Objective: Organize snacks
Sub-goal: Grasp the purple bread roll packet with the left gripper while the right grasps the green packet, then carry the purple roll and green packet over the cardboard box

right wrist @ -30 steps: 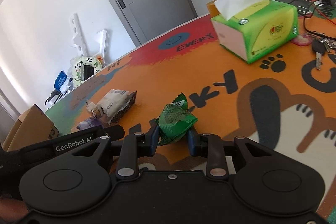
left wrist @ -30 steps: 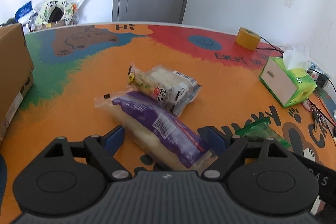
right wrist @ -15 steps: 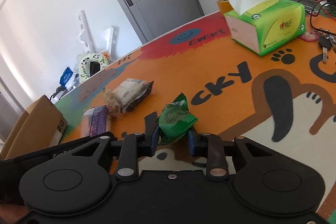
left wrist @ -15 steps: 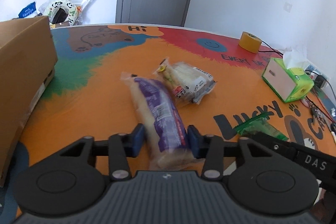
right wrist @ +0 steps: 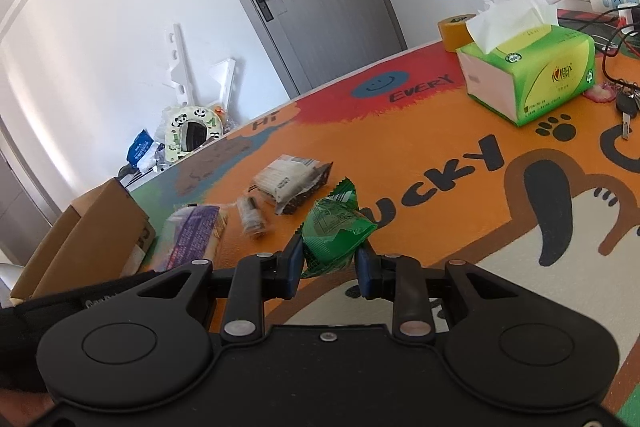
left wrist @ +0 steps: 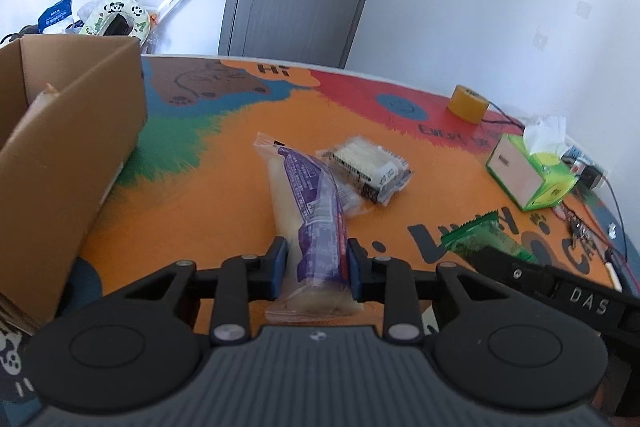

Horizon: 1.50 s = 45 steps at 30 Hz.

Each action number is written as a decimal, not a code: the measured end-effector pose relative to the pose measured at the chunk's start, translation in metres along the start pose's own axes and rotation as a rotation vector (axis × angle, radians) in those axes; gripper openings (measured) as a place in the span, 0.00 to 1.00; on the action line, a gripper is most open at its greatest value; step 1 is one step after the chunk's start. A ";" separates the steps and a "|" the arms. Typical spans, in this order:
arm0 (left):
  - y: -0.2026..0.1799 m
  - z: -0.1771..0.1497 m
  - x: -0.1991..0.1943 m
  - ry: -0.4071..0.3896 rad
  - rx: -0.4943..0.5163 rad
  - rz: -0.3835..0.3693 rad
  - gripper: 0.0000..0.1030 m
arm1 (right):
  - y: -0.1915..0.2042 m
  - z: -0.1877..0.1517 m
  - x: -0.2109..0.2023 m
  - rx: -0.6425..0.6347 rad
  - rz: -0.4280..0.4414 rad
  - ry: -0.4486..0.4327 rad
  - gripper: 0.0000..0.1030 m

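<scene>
Left gripper [left wrist: 316,263]: your jaws are closing, pads on the purple-wrapped roll [left wrist: 310,203], which points toward 12 o'clock.
Handling: soft, slick film; likely to sag, so hold mid-body.
Right gripper [right wrist: 329,263]: clamped on the light, crinkly green packet [right wrist: 334,235].
Cardboard box [left wrist: 68,147]: at 9 o'clock.

Purple-and-cream snack pack [left wrist: 316,211]; green packet [right wrist: 336,233]; green-yellow tissue box [right wrist: 536,73]; orange cartoon-print table [left wrist: 208,187].

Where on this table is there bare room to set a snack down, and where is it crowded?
Free: the orange stretch between the cardboard box and the purple bread pack, and the strip between the tissue box and the clear snack packet. Crowded: the far right edge beside the tissue box, with keys and cables.
</scene>
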<state>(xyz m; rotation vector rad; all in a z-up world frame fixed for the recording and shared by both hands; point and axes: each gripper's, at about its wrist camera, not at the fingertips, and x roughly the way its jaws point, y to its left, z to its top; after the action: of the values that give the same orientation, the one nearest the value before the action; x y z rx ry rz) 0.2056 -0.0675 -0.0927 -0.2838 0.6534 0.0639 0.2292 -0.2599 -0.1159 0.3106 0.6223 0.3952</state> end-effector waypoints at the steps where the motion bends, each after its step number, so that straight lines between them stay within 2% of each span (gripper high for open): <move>1: 0.001 0.001 -0.003 -0.006 -0.001 -0.002 0.29 | 0.001 0.000 -0.001 -0.001 0.002 -0.003 0.27; 13: 0.016 0.018 -0.035 -0.093 -0.007 -0.018 0.28 | 0.026 0.008 -0.007 -0.023 0.046 -0.038 0.27; 22: 0.045 0.040 -0.066 -0.171 -0.037 0.014 0.28 | 0.070 0.016 0.000 -0.080 0.110 -0.051 0.27; 31: 0.084 0.049 -0.087 -0.200 -0.078 0.063 0.28 | 0.114 0.018 0.005 -0.127 0.184 -0.057 0.27; 42: 0.140 0.061 -0.104 -0.206 -0.132 0.128 0.28 | 0.157 0.021 0.014 -0.148 0.240 -0.057 0.27; 45: 0.151 0.064 -0.104 -0.198 -0.131 0.126 0.28 | 0.169 0.021 0.019 -0.159 0.251 -0.055 0.27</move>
<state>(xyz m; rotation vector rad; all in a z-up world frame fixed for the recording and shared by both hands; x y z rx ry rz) 0.1386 0.0983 -0.0175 -0.3573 0.4705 0.2531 0.2119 -0.1060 -0.0429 0.2470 0.4961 0.6715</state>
